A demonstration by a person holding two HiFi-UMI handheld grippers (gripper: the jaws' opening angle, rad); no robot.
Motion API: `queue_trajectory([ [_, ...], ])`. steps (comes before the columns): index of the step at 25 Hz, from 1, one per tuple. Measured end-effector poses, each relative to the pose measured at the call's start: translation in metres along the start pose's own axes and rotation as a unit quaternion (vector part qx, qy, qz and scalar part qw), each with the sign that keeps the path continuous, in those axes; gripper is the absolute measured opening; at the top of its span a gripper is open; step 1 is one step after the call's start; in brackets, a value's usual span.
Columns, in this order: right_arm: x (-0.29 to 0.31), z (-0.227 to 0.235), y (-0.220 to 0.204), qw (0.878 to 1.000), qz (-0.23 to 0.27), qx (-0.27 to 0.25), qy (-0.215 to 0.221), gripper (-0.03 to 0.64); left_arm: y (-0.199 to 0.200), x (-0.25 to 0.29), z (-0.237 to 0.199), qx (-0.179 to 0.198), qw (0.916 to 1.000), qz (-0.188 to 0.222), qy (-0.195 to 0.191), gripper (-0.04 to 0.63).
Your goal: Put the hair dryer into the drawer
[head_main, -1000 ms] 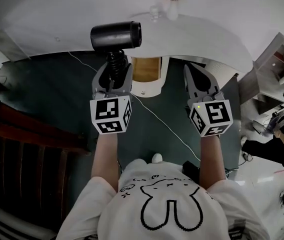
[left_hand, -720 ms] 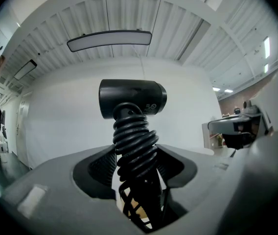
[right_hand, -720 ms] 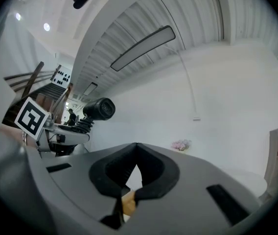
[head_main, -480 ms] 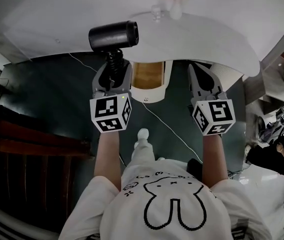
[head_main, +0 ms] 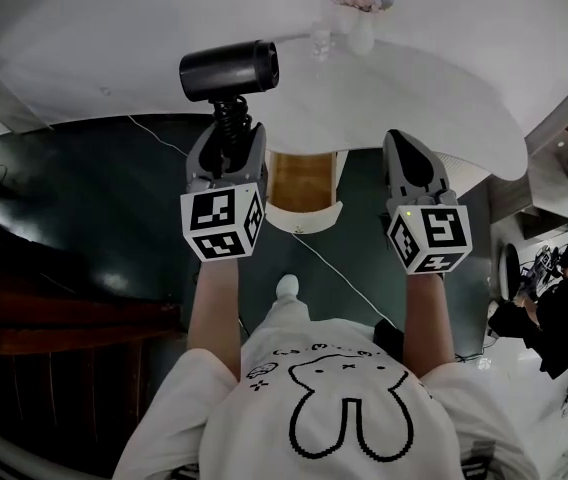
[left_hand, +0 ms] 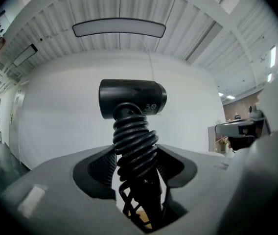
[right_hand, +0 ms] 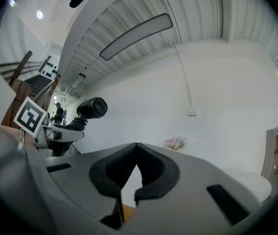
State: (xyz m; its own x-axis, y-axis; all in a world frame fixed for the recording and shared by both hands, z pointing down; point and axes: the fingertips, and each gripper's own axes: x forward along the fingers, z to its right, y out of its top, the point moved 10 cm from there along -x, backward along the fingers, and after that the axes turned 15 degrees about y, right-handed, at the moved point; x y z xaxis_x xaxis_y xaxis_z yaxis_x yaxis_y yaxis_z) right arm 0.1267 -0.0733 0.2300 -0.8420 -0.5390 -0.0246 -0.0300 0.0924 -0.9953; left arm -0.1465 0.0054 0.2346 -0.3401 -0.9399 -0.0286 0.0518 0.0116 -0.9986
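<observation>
Where cord [head_main: 226,118] coils, the hair dryer [head_main: 229,71] is black.

**Both arms out front: left jaws clamped, right jaws closed and empty**

Seen from the head view, the bare left forearm [head_main: 214,308] and bare right forearm [head_main: 426,313] reach forward side by side, well apart. Each carries a grey two-jaw tool with a black-and-white marker cube at its rear. The left gripper [head_main: 226,133] points level, its dark ribbed pads [left_hand: 96,168] pressed on the cord-wrapped handle of the black cylindrical hair dryer [head_main: 229,70], held upright. The right gripper [head_main: 401,140] also points level, its jaw tips meeting with nothing between them.
</observation>
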Motion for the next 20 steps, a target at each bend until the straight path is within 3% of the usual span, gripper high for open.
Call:
queue_trajectory([
  [4,0.042,0.006,-0.010,1.000,-0.016,0.004,-0.005,-0.002,-0.013,0.043,-0.020,0.002,0.9999,-0.014,-0.008,0.238],
  [9,0.088,0.007,-0.032,0.998,-0.055,0.016,-0.014,-0.002,-0.045,0.092,-0.042,-0.012,0.9977,-0.061,-0.027,0.239],
  [20,0.144,0.014,-0.108,0.987,-0.134,0.081,-0.031,-0.002,-0.125,0.147,-0.062,-0.005,0.9854,-0.159,-0.061,0.238],
])
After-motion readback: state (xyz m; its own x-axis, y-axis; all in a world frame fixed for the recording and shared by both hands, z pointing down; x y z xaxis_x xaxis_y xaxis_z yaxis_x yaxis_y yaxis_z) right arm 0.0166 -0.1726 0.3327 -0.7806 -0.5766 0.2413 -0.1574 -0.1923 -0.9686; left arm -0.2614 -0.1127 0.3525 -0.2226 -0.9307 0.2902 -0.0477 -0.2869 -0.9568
